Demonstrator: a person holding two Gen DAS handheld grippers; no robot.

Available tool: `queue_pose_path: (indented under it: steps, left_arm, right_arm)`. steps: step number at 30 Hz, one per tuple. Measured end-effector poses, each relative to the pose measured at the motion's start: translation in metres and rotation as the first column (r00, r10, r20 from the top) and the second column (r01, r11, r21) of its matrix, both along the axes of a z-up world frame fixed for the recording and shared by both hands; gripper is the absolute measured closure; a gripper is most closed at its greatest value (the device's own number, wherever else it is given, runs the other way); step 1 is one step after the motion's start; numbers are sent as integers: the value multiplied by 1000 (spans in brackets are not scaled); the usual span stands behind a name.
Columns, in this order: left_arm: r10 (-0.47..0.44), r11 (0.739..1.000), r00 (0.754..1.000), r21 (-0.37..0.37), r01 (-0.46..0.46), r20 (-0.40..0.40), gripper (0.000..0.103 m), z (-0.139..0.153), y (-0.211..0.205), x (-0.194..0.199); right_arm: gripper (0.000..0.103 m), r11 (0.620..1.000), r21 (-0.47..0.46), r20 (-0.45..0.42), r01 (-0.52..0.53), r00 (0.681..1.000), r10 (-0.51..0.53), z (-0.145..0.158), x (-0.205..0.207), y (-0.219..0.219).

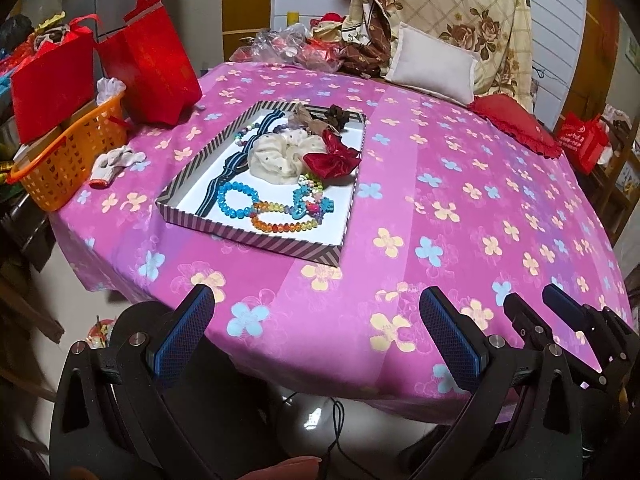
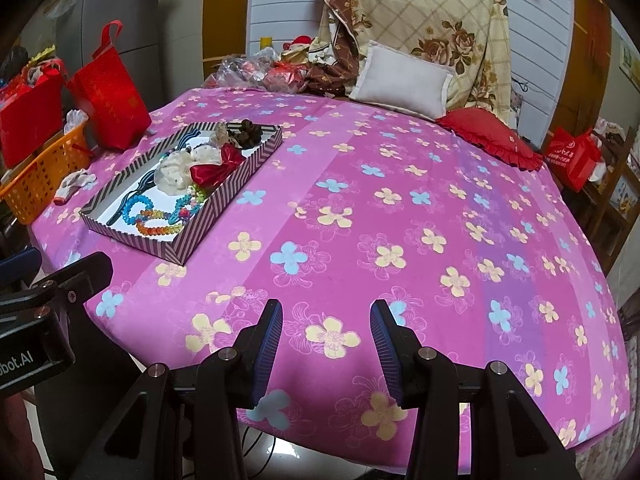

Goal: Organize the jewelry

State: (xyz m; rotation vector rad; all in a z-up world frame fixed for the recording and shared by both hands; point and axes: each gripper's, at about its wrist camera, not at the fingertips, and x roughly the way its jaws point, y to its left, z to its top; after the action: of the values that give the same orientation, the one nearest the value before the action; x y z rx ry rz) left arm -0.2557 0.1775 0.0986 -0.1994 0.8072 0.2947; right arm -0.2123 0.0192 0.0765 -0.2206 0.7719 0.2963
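A striped shallow box (image 1: 256,236) (image 2: 224,196) sits on the pink flowered table. It holds a blue bead bracelet (image 1: 236,199), a rainbow bead bracelet (image 1: 280,222) (image 2: 158,229), a cream scrunchie (image 1: 280,156) (image 2: 176,170), a red bow (image 1: 332,158) (image 2: 216,170), a dark striped band (image 1: 230,160) and a dark scrunchie (image 2: 246,130). My left gripper (image 1: 316,320) is open and empty at the near table edge, short of the box. My right gripper (image 2: 326,332) is open and empty, right of the box; it also shows in the left wrist view (image 1: 536,300).
An orange basket (image 1: 68,160) (image 2: 40,176), a white glove (image 1: 116,162) and red gift bags (image 1: 156,64) (image 2: 110,98) stand left of the box. A white pillow (image 1: 432,64), a red cushion (image 1: 516,124) and clutter line the far edge.
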Motion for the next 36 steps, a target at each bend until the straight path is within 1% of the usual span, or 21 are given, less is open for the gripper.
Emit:
queue_pose_path:
  steps: [14, 18, 28, 33, 36]
  left_arm:
    - [-10, 1000, 1000, -14, 10, -13, 1, -5, 4, 2]
    - [-19, 1000, 1000, -7, 19, -12, 1, -6, 2, 2]
    - [-18, 1000, 1000, -18, 17, -23, 1, -11, 4, 4]
    - [-29, 1000, 1000, 10, 29, -10, 1, -10, 2, 3]
    - [-33, 999, 999, 10, 33, -17, 1, -11, 3, 4]
  right_arm:
    - [59, 1000, -2, 20, 4, 1000, -4, 0, 1, -4]
    - [59, 1000, -3, 21, 4, 1000, -4, 0, 0, -4]
    - [59, 1000, -22, 45, -3, 999, 4, 0, -2, -1]
    - [59, 1000, -21, 43, -1, 999, 2, 0, -2, -2]
    - [59, 1000, -17, 40, 7, 999, -6, -1, -1, -2]
